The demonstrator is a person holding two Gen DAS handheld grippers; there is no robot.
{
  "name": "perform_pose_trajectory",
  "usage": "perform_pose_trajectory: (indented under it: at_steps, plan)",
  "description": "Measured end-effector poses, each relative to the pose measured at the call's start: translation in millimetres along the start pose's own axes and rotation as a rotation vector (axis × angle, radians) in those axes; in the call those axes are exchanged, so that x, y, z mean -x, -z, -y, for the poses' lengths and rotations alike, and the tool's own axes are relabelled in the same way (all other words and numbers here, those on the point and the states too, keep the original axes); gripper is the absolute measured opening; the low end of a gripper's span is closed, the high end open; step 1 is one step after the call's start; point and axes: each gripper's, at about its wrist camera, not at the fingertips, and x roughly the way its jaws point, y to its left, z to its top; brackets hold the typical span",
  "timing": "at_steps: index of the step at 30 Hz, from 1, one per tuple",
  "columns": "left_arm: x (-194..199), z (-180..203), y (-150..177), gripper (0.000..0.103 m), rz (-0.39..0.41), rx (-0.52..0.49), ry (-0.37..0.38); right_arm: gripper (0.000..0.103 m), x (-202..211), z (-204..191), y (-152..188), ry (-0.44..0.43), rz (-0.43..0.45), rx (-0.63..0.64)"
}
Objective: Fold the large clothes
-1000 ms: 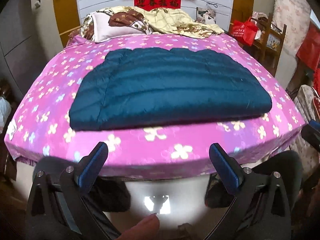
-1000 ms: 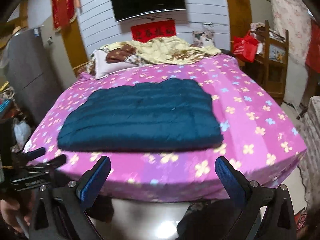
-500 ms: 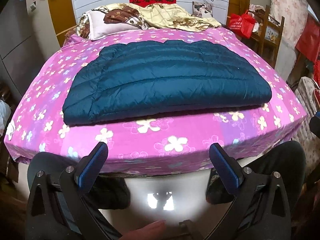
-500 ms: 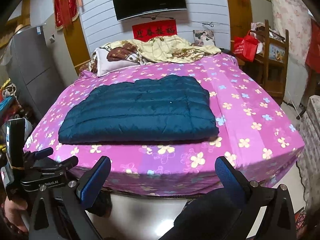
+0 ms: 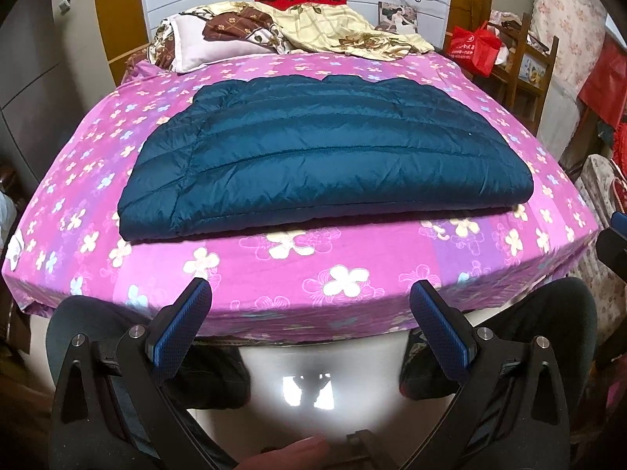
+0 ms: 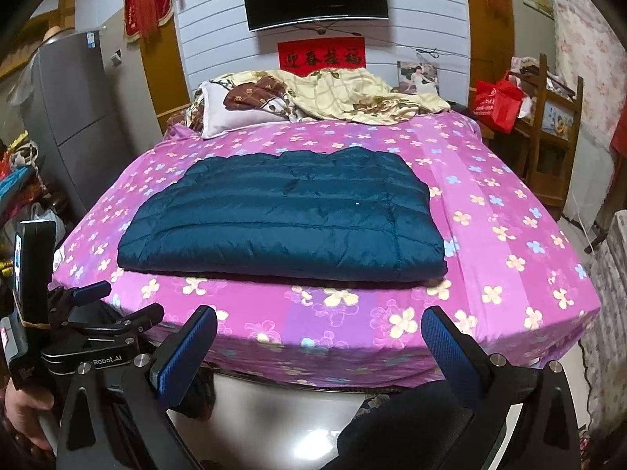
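A dark teal quilted down jacket (image 5: pixel 325 160) lies folded into a broad flat rectangle on the bed (image 5: pixel 352 274), on a pink sheet printed with flowers; its long axis runs across the bed from left to right, parallel to the near edge, and its quilting lines run the same way. It sits toward the foot of the bed, well short of the pillow (image 5: pixel 203 41) and the crumpled yellow blanket (image 5: pixel 337 27) at the head. The left gripper (image 5: pixel 311 313) hangs past the foot of the bed, below the mattress edge, its blue-padded jaws spread wide and holding nothing; the jacket is ahead of it and above, well apart. The right gripper (image 6: pixel 319 338) is likewise held wide apart and empty, off the near edge, with the jacket (image 6: pixel 286 215) ahead and slightly left of centre. In the right wrist view the left gripper (image 6: pixel 117 301) shows at the lower left
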Motion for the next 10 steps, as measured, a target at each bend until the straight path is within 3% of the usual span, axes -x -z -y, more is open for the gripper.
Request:
perform_pose_trajectory:
  at_steps: [10]
  plan:
    - [4.2,4.8,1.9,0.101,0.035,-0.030,0.018,0.103,-5.2,0.3,-1.4,-0.002,-0.010,-0.005]
